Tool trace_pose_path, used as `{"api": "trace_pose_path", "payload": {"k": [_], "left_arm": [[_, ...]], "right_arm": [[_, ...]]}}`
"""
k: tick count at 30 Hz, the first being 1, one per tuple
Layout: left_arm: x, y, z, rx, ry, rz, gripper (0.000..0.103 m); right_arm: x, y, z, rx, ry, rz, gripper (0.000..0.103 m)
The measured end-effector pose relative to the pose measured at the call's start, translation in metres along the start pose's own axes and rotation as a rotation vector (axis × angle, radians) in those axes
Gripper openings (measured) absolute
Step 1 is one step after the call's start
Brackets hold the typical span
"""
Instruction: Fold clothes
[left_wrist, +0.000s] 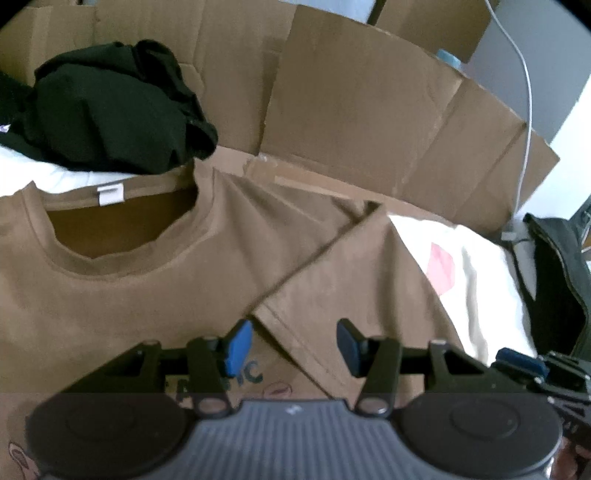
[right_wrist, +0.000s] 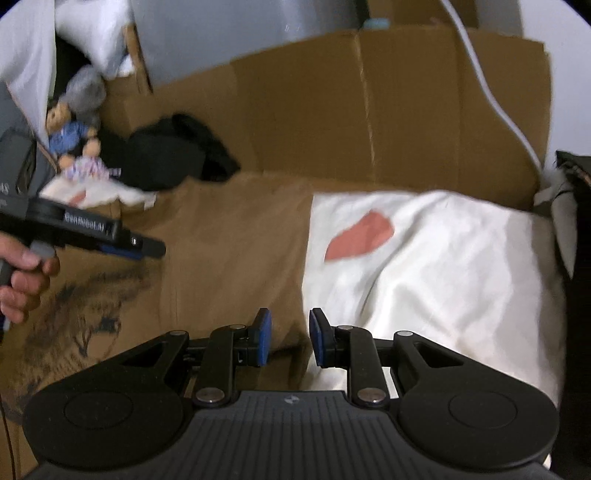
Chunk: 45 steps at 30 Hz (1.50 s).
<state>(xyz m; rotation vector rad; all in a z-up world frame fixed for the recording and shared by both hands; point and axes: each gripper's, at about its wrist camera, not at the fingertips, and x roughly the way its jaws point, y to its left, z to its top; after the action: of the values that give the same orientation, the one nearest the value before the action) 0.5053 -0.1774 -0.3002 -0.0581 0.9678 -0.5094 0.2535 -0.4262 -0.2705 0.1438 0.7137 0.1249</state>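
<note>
Nearest us, the left gripper (left_wrist: 293, 345) hangs with its blue pads well apart and nothing between them, just over the hem of a folded-in sleeve. The right gripper (right_wrist: 290, 338) stands narrower, a small gap showing between its pads, also empty, over the seam where brown cloth meets white.

Outward from the jaws lies the brown T-shirt (left_wrist: 129, 295), face up with its neckline (left_wrist: 122, 254) and tag toward the far wall and a dark print on the chest. Its one sleeve (left_wrist: 332, 273) is turned diagonally across the body (a first fold, we judge), while the body itself looks spread out flat; we would say the side and length folds are left to do. A white garment (right_wrist: 424, 280) with a red patch lies beside it at the right, loosely laid, and a crumpled black garment (left_wrist: 110, 107) sits at the far left corner, so more clothes appear to be waiting.

The surface is flattened cardboard (left_wrist: 303, 177), with cardboard panels (right_wrist: 406, 110) standing behind. A white cable (right_wrist: 491, 92) trails down the back, and small dolls (right_wrist: 74, 144) sit at the far left.
</note>
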Motion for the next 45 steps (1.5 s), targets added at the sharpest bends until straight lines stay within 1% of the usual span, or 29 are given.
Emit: {"api": "trace_pose_path", "payload": {"k": [5, 8, 13, 20, 23, 26, 31, 32, 33, 34, 35, 36, 40, 45], "left_arm": [[0.005, -0.004, -0.001, 0.026, 0.02, -0.01, 0.054], [0.006, -0.005, -0.001, 0.038, 0.022, -0.004, 0.054], [0.005, 0.0, 0.003, 0.035, 0.003, 0.011, 0.054], [0.011, 0.002, 0.002, 0.052, -0.004, 0.029, 0.054], [0.02, 0.006, 0.005, 0.025, -0.014, 0.038, 0.054], [0.032, 0.005, 0.008, 0.02, 0.002, 0.038, 0.053], [0.042, -0.004, 0.007, 0.074, 0.015, 0.049, 0.053], [0.044, -0.006, 0.007, 0.085, 0.018, 0.051, 0.052], [0.046, -0.008, 0.007, 0.095, 0.02, 0.053, 0.042], [0.046, -0.008, 0.007, 0.1, 0.022, 0.052, 0.024], [0.046, -0.009, 0.007, 0.111, 0.03, 0.046, 0.019], [0.046, -0.01, 0.009, 0.113, 0.04, 0.022, 0.012], [0.041, -0.011, 0.009, 0.133, 0.032, 0.014, 0.008], [0.035, -0.005, 0.012, 0.123, 0.011, 0.021, 0.007]], "right_arm": [[0.003, -0.003, -0.003, 0.001, 0.012, 0.001, 0.025], [0.003, -0.006, -0.002, 0.002, 0.008, -0.008, 0.025], [0.007, -0.011, -0.002, 0.037, 0.016, -0.011, 0.025], [0.01, -0.007, -0.007, 0.024, 0.032, 0.0, 0.025], [0.01, -0.007, -0.006, 0.03, 0.027, 0.003, 0.025], [0.01, -0.006, -0.006, 0.028, 0.015, 0.001, 0.025], [0.011, -0.009, -0.006, 0.037, 0.012, -0.001, 0.025], [0.011, -0.01, -0.006, 0.039, 0.012, 0.0, 0.025], [0.01, -0.01, -0.006, 0.041, 0.011, 0.0, 0.025], [0.01, -0.01, -0.006, 0.042, 0.011, 0.002, 0.025], [0.01, -0.01, -0.005, 0.044, 0.011, 0.003, 0.025], [0.01, -0.01, -0.005, 0.044, 0.011, 0.004, 0.025], [0.011, -0.01, -0.006, 0.044, 0.018, 0.003, 0.025], [0.014, -0.011, -0.007, 0.05, 0.026, -0.006, 0.025]]}}
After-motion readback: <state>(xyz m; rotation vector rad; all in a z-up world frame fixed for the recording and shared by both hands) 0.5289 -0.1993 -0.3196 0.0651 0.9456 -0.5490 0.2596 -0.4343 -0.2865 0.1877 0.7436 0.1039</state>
